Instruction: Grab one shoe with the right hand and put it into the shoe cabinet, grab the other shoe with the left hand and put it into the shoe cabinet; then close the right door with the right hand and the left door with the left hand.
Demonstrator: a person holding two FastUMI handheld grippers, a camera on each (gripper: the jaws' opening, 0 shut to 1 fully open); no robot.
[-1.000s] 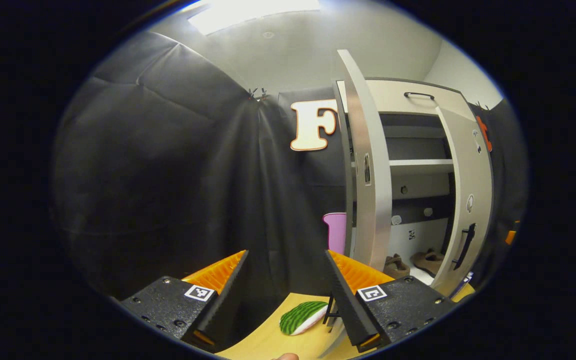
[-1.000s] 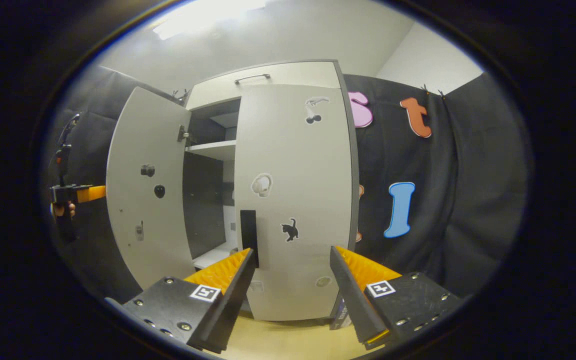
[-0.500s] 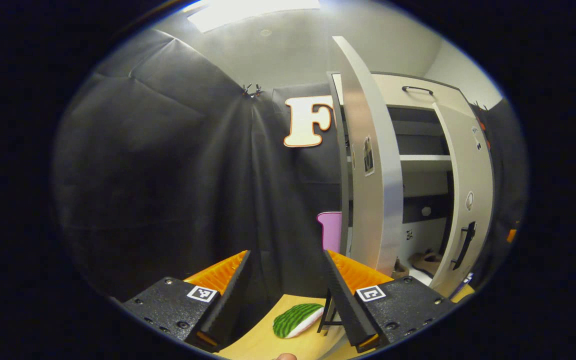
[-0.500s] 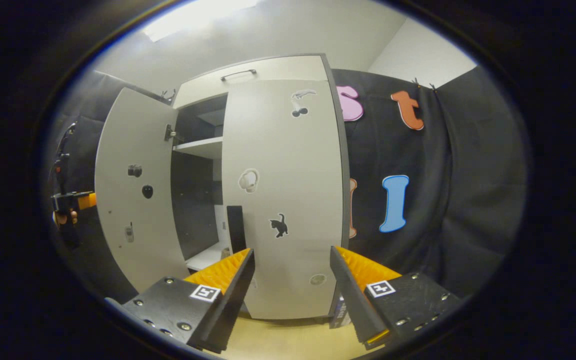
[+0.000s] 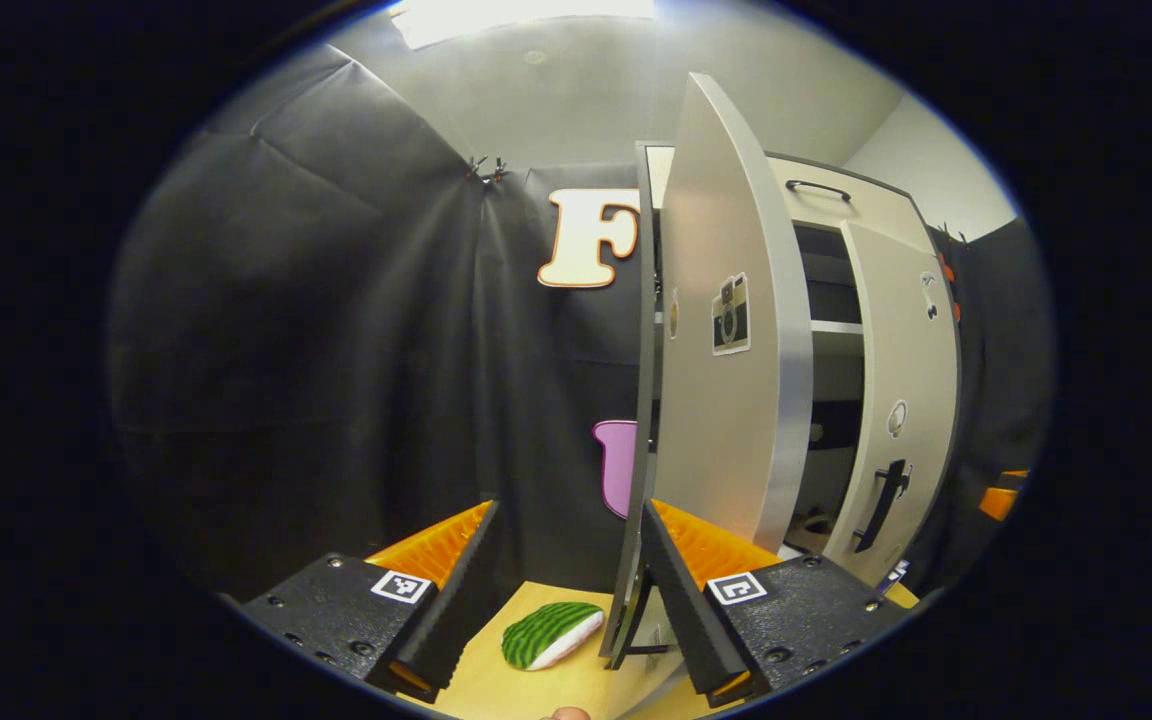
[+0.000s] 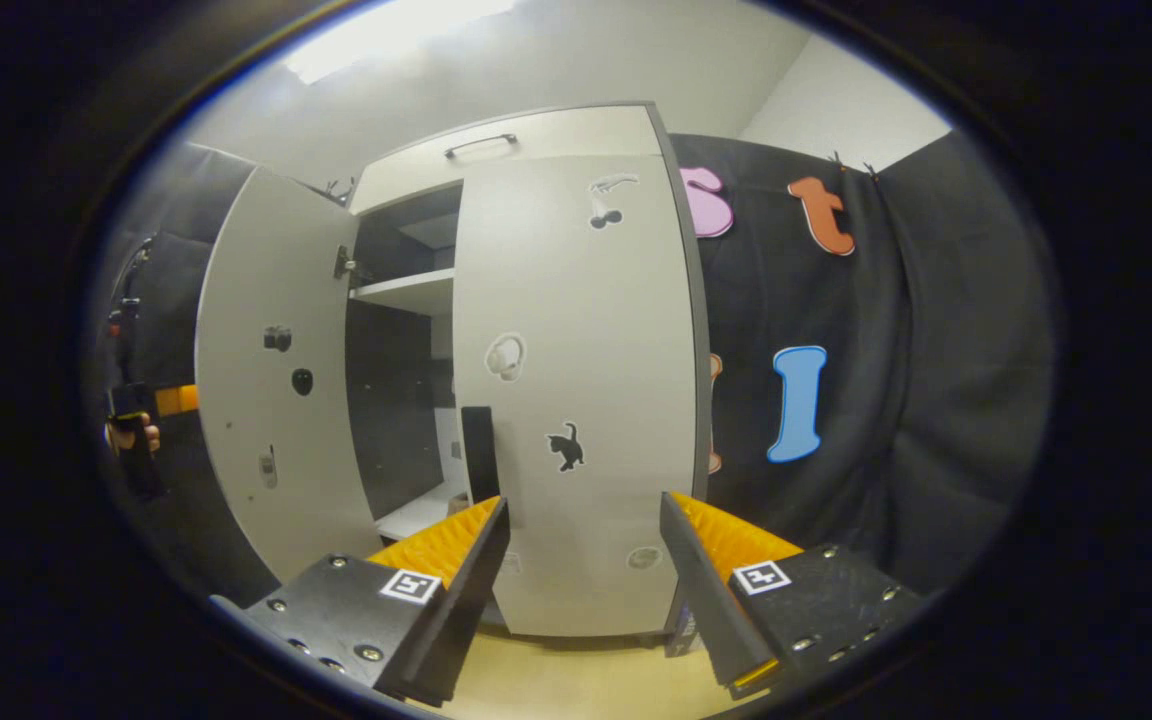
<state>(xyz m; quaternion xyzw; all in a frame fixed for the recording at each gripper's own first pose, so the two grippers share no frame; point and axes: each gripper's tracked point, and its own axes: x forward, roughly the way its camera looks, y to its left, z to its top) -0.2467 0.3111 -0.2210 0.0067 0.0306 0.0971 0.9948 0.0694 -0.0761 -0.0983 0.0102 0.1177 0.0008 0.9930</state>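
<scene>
The light grey shoe cabinet (image 6: 536, 140) has its right door (image 6: 586, 350) almost shut, with a black handle (image 6: 479, 455) on its free edge. The left door (image 6: 271, 380) stands wide open. My right gripper (image 6: 581, 590) is open and holds nothing, low in front of the right door. My left gripper (image 5: 571, 590) is open too; the left door (image 5: 726, 400) rises just beside its right finger, and contact cannot be told. A brown shoe (image 5: 816, 520) lies on the bottom shelf, seen through the gap between the doors. A hand holds the left gripper (image 6: 151, 400) beyond the left door's free edge.
A watermelon-slice toy (image 5: 551, 635) lies on the wooden floor (image 5: 496, 685) at the foot of the left door. A white shelf (image 6: 406, 292) crosses the upper cabinet, and a top panel with a handle (image 6: 481, 145) sits above the doors. Black cloth walls close in both sides.
The left gripper has shifted leftward around the left door, whose stickered face now shows broader, and the gap to the right door looks narrower. The right gripper and right door have hardly moved.
</scene>
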